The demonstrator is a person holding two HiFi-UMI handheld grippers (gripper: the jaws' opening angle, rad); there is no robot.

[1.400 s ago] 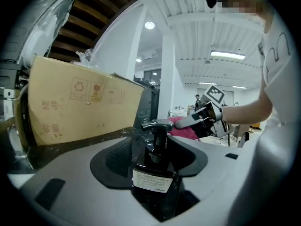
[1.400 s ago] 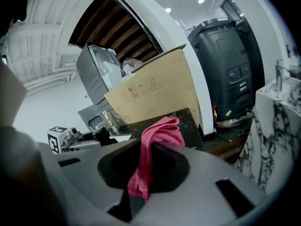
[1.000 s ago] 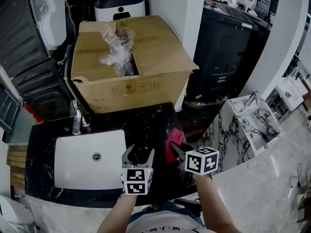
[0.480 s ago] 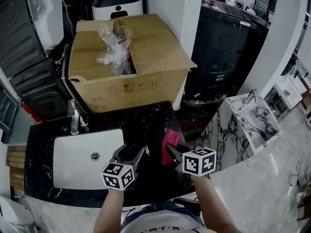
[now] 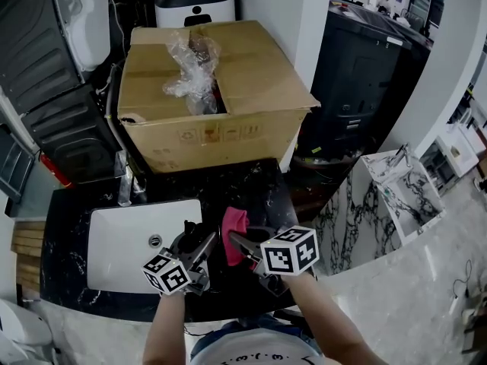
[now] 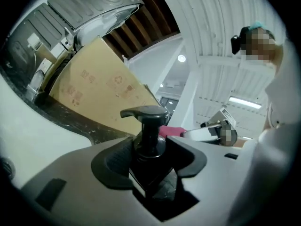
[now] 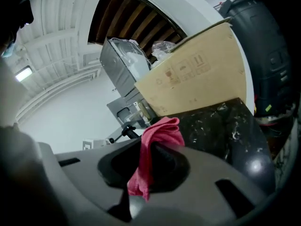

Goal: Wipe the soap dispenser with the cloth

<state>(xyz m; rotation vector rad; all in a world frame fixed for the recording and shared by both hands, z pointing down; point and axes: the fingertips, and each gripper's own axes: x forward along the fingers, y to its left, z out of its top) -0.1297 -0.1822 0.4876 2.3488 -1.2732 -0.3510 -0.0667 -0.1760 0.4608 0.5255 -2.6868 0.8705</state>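
My left gripper (image 5: 199, 243) is shut on the black soap dispenser (image 6: 149, 134) and holds it over the dark counter beside the sink. The jaw pads press on both sides of the bottle below its pump head. In the head view the dispenser (image 5: 190, 230) shows only as a dark shape between the jaws. The pink cloth (image 5: 233, 236) hangs bunched from my right gripper (image 5: 242, 246), which is shut on it just right of the dispenser. In the right gripper view the cloth (image 7: 158, 134) drapes over the jaws. I cannot tell whether it touches the dispenser.
A large open cardboard box (image 5: 228, 120) with crumpled plastic wrap (image 5: 190, 71) stands at the back of the black marble counter (image 5: 255, 192). A white sink (image 5: 122, 242) with a faucet (image 5: 124, 187) lies to the left. The counter drops off at the right.
Both grippers have shifted left. The left gripper has rolled, so its marker cube now tilts sideways. The right gripper has brought the cloth close up to the dispenser.
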